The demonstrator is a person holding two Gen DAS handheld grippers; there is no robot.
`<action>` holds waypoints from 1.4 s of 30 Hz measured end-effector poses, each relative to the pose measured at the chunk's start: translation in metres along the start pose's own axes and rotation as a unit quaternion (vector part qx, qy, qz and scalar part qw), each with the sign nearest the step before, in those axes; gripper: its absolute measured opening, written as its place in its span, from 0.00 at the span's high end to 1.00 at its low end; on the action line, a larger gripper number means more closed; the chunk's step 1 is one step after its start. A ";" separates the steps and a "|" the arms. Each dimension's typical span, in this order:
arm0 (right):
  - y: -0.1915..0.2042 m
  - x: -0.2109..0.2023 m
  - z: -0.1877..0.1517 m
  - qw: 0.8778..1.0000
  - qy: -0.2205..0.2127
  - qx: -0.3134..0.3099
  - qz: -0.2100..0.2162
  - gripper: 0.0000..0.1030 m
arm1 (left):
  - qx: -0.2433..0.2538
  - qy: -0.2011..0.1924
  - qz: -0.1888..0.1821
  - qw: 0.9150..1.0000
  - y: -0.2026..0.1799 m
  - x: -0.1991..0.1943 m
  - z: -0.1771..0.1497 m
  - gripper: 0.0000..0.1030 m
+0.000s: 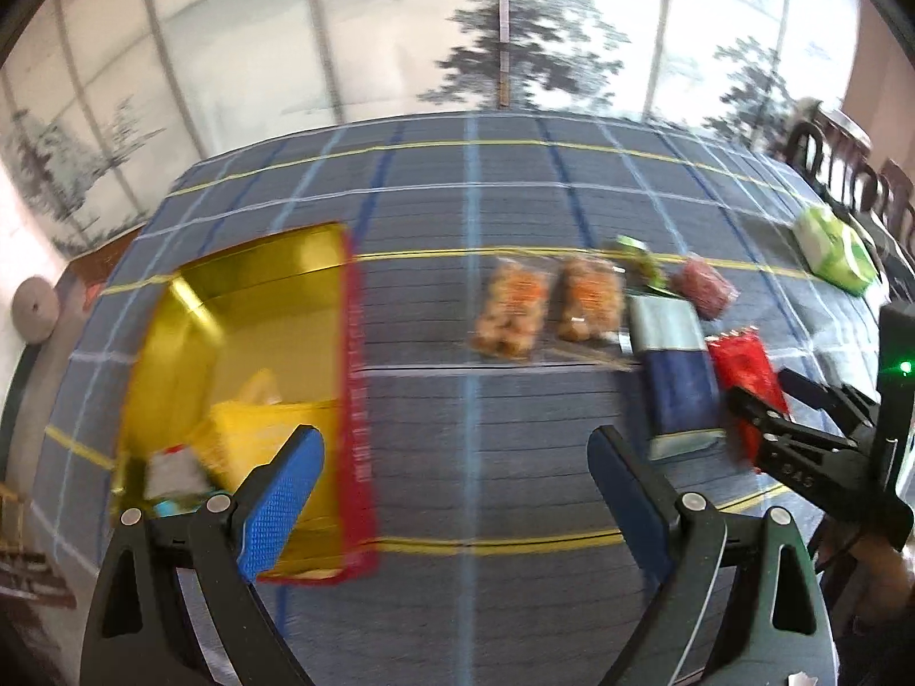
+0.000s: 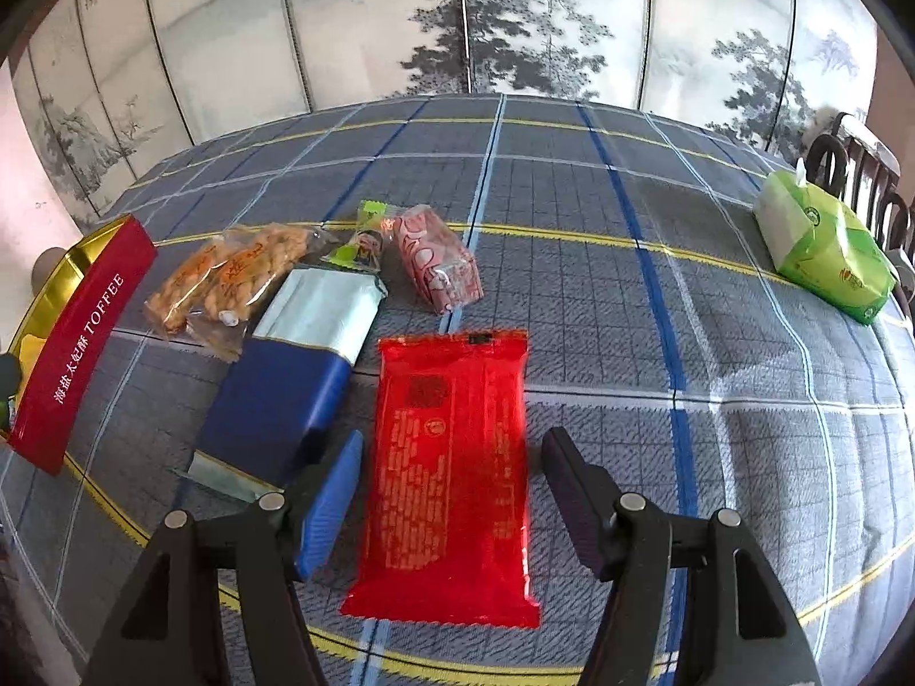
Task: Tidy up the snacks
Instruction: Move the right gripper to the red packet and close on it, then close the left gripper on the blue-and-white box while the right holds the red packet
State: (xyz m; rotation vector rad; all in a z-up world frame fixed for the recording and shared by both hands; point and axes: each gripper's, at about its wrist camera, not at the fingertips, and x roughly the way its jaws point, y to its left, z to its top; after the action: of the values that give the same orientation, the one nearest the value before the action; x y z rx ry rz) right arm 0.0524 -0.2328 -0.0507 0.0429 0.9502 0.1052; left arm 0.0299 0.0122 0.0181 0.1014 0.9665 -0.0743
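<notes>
Red packet point(image 2: 452, 474) between the wide-open right claw point(image 2: 452, 500), seemingly untouched; left claw point(image 1: 454, 491) agape, empty.

Two peanut bags point(image 2: 229, 280); one red packet point(image 2: 452, 469); one toffee tin point(image 2: 80, 343).

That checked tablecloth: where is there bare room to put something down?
Bare cloth lies between the red packet and the green tissue pack, and between the toffee tin and the orange snack bags. It is crowded around the blue packet, where snacks touch.
</notes>
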 end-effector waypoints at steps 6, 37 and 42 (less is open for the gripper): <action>-0.009 -0.002 -0.001 1.000 -0.012 -0.020 0.010 0.53 | 0.024 0.015 -0.042 0.999 -0.042 0.022 0.005 0.11; -0.089 0.006 0.016 0.999 -0.025 0.031 -0.033 0.56 | 0.039 0.082 -0.066 0.994 -0.130 0.097 0.030 0.45; -0.088 0.006 0.016 0.999 -0.024 0.030 -0.034 0.55 | 0.047 0.076 -0.067 0.994 -0.129 0.094 0.029 0.55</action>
State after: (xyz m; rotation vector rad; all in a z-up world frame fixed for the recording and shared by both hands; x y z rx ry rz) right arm 0.0750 -0.3198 -0.0539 0.0685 0.9049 0.0134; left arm 0.0925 -0.1209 -0.0501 0.1298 1.1216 -0.2387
